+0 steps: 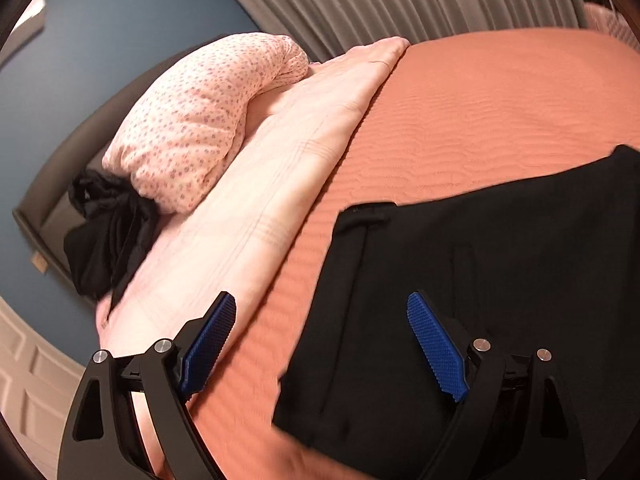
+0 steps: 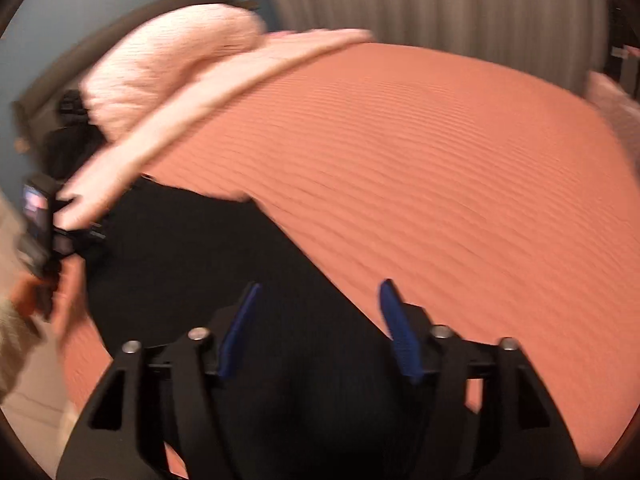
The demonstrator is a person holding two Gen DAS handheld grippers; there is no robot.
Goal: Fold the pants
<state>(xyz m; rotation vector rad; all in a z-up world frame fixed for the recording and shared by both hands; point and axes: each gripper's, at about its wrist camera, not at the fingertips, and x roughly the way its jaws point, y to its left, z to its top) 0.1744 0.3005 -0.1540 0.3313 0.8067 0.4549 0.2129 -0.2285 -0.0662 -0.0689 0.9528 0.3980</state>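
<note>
Black pants (image 1: 480, 280) lie flat on an orange bedspread (image 1: 500, 112). My left gripper (image 1: 320, 312) is open and empty, above the pants' left edge, with its left finger over the bedspread. In the right wrist view the pants (image 2: 200, 272) run from the left to below my right gripper (image 2: 318, 304), which is open and empty above their right edge. The left gripper's body and camera (image 2: 40, 224) show at the far left of that view, blurred.
A folded pale pink blanket (image 1: 260, 208) lies along the bed's left side, with a floral pink pillow (image 1: 200, 120) on it and a crumpled black garment (image 1: 104, 236) beside it. Grey curtains (image 1: 400, 0) hang behind the bed. A blue wall (image 1: 100, 60) is at the left.
</note>
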